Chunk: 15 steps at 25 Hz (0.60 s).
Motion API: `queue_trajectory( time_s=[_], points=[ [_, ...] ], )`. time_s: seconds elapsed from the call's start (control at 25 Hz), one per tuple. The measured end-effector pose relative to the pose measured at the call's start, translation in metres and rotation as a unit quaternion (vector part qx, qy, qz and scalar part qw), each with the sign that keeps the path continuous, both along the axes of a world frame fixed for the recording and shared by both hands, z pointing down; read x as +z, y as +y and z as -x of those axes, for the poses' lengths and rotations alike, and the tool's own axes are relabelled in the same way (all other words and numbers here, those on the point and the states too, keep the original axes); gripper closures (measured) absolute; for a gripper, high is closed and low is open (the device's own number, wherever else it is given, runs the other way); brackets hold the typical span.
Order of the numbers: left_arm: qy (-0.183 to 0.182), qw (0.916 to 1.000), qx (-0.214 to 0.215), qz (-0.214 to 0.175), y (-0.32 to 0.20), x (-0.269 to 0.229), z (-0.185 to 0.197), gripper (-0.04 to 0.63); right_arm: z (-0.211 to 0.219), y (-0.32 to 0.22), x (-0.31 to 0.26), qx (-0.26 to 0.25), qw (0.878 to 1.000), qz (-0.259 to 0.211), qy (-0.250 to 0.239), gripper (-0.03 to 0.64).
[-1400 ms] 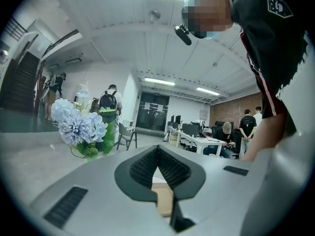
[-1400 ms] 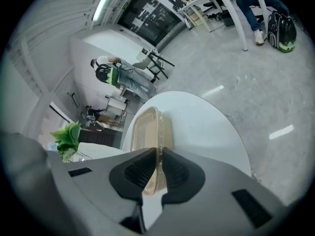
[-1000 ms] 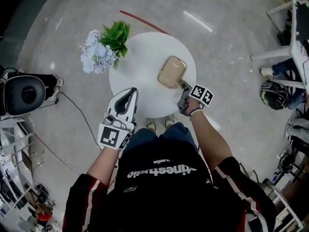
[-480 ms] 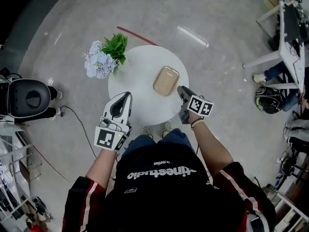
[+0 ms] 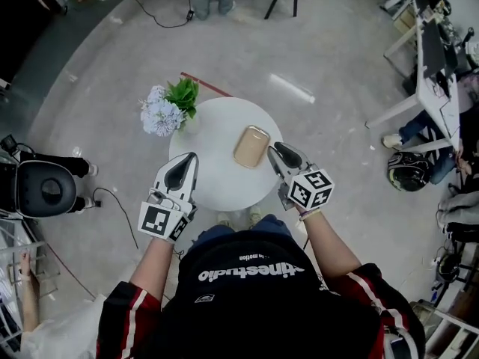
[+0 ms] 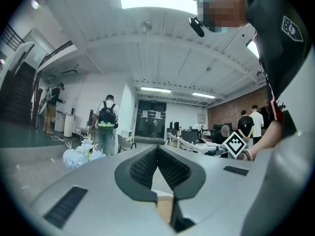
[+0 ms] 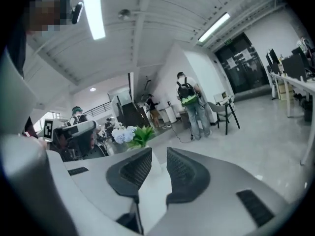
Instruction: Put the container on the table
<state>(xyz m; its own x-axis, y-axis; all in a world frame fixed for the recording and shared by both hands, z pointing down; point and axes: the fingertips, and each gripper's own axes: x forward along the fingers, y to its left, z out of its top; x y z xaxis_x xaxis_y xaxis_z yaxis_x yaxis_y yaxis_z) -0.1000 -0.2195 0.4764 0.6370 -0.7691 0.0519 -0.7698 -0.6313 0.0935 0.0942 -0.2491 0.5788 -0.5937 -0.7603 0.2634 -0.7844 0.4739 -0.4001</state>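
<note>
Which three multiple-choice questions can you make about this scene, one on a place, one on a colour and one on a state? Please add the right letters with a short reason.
1. Where is the container?
A. on the round table
B. on the floor
C. on a desk

2. What colour is the container?
A. blue
B. tan
C. black

3. In what state is the right gripper?
A. shut on the container
B. shut with nothing in it
C. open with nothing in it

Answers:
1 A, because the head view shows it lying on the white tabletop.
2 B, because its lid looks light tan against the white top.
3 C, because the right gripper view shows a gap between the jaws and only the tabletop behind it.
</note>
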Motion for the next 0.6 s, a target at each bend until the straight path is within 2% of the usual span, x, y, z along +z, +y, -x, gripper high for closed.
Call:
queue_trajectory(
  time_s=[0.24,0.4,0.6],
  points=[
    [-0.009,0.9999,0.002,-0.012,0.008,-0.035,0.0,0.572,0.02,0.022,-0.094,-0.035,0.993,-0.109,0.025,0.506],
    [0.0,0.9999,0.001,-0.016,0.009,-0.052,-0.001,0.572,0.03,0.039,-0.149,-0.054,0.985,-0.165,0.018,0.506],
    [0.005,0.9998,0.007,-0.018,0.017,-0.07,-0.009,0.572,0.041,0.055,-0.177,-0.076,0.981,-0.179,0.001,0.506]
  ],
)
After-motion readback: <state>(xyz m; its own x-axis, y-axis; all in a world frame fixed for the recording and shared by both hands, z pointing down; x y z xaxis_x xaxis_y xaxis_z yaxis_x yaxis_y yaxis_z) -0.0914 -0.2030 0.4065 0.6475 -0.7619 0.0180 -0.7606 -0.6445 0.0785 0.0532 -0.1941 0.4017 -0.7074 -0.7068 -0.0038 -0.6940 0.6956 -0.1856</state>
